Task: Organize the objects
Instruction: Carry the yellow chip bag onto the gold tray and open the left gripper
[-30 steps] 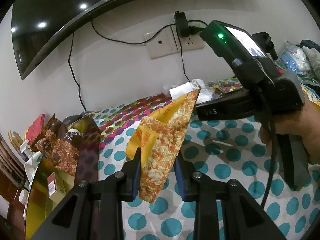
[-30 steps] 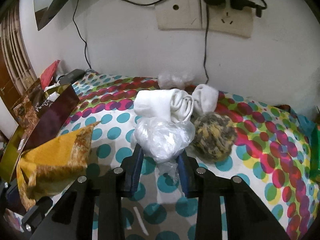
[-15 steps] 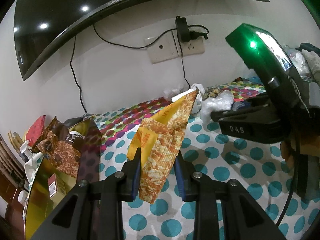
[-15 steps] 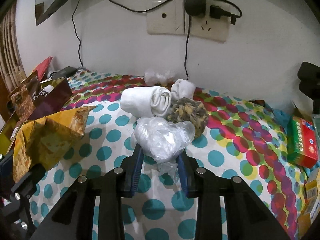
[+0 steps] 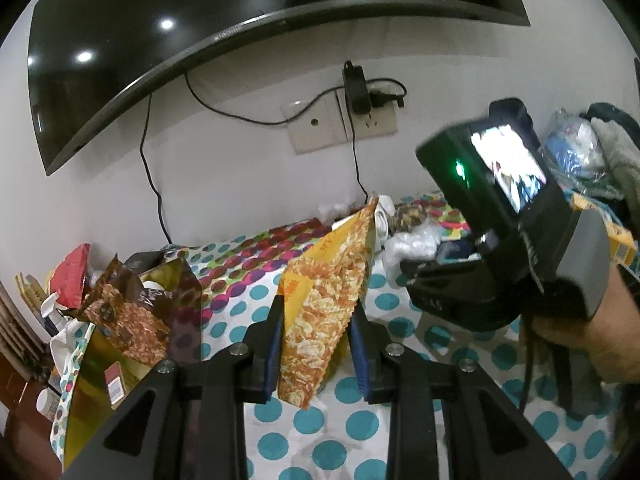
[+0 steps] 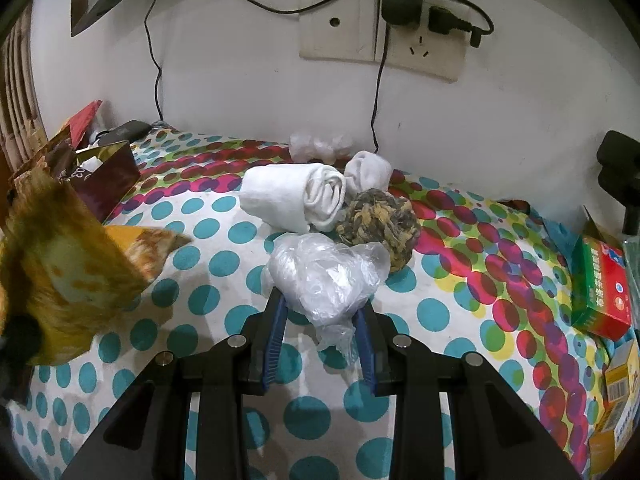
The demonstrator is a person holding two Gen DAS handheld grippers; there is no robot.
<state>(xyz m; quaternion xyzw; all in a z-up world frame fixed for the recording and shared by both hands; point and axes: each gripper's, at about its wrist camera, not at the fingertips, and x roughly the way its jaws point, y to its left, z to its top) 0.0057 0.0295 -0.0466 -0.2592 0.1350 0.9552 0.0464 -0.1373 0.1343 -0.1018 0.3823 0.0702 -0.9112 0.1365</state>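
Left claw (image 5: 318, 344): closed on the lower end of an orange snack packet (image 5: 330, 280), which stands up between the blue pads, clear of the surface
Right claw (image 6: 320, 340): closed on a crumpled clear plastic bag (image 6: 324, 276), gripped low, most of its bulk bulging above the pads
Packet risk: only a narrow corner is pinched; a quick swing could let the foil pivot or slide out
Bag risk: slick, loose film; it may creep through the pads, and its hanging tail could snag on the cloth
Claw-to-claw risk: in the left view the right claw's body sits just beside the packet's tip; moving both at once could knock them together
Near neighbours: a rolled white sock (image 6: 296, 196) and a mottled yarn-like ball (image 6: 380, 224) lie just beyond the bag; a low pass would nudge them
Left side: an open gold-lined box (image 5: 120, 344) crowded with wrappers looks a likely drop place; its raised flap could catch the packet
Right side: small cartons (image 6: 600, 284) line the edge
Back: wall with sockets and hanging cables, little room there
Open room: the dotted surface (image 6: 224, 264) between the claws and the box
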